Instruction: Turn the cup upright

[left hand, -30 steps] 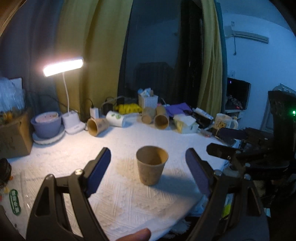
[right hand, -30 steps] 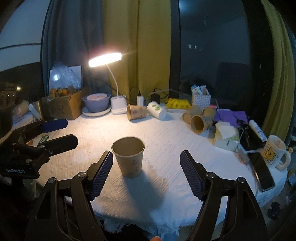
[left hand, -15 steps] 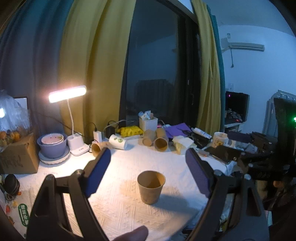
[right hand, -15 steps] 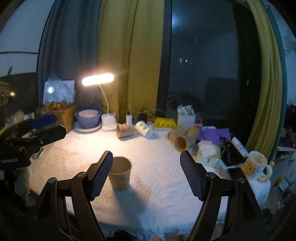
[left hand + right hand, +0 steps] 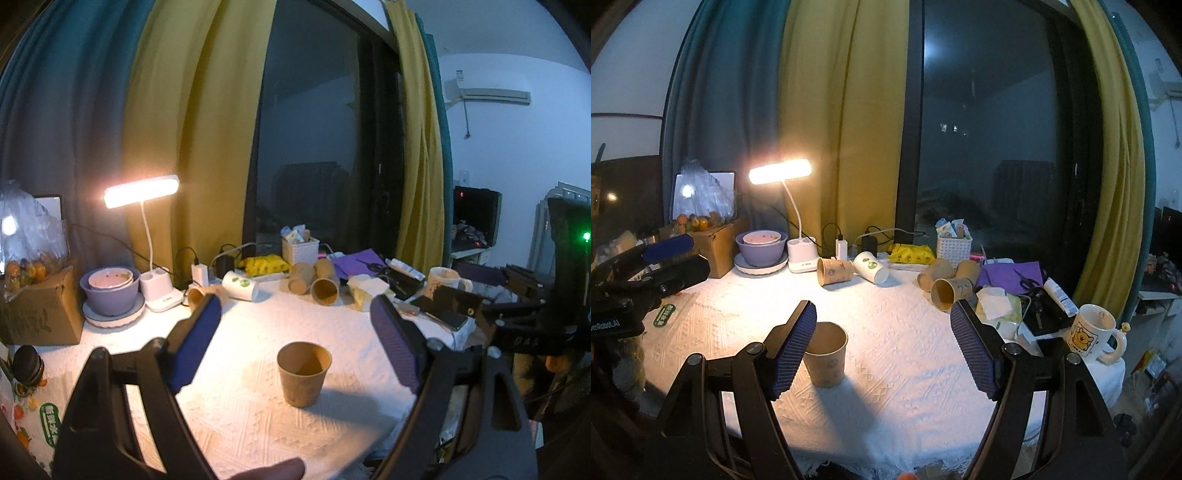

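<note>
The brown cup (image 5: 303, 373) stands upright on the white surface (image 5: 236, 413); the left gripper (image 5: 295, 347) and right gripper (image 5: 882, 343) are spread wide, seemingly clear of it.

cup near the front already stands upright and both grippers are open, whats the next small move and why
Probably ease both grippers back and stop. The brown cup stands mouth up on the white cloth, and the left gripper and right gripper are open, touching nothing.
</note>
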Motion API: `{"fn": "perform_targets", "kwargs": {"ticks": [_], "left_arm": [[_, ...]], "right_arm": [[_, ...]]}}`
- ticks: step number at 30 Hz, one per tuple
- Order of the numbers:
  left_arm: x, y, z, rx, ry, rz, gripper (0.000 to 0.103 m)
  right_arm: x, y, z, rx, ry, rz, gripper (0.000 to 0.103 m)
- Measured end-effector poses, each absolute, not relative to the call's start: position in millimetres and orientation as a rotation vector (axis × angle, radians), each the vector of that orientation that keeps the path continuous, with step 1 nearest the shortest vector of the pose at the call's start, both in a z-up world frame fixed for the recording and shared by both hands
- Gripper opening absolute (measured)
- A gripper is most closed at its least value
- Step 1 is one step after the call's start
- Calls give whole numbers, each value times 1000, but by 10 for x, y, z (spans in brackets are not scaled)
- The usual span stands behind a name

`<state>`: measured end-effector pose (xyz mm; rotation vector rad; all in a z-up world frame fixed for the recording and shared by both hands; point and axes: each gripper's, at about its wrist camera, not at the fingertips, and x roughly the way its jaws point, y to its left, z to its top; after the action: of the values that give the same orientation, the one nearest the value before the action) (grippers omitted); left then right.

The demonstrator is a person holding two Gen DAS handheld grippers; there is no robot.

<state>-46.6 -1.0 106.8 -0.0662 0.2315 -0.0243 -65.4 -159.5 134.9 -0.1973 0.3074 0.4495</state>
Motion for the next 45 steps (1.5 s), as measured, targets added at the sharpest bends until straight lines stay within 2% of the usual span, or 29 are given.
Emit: {"fn": "perform_targets", "kwargs": {"ticks": [45], "left_arm": [[-456,-85,896,-79,272,-70,84]], "right_arm": [[-584,-1517,1143,-187,362,470,78]]}}
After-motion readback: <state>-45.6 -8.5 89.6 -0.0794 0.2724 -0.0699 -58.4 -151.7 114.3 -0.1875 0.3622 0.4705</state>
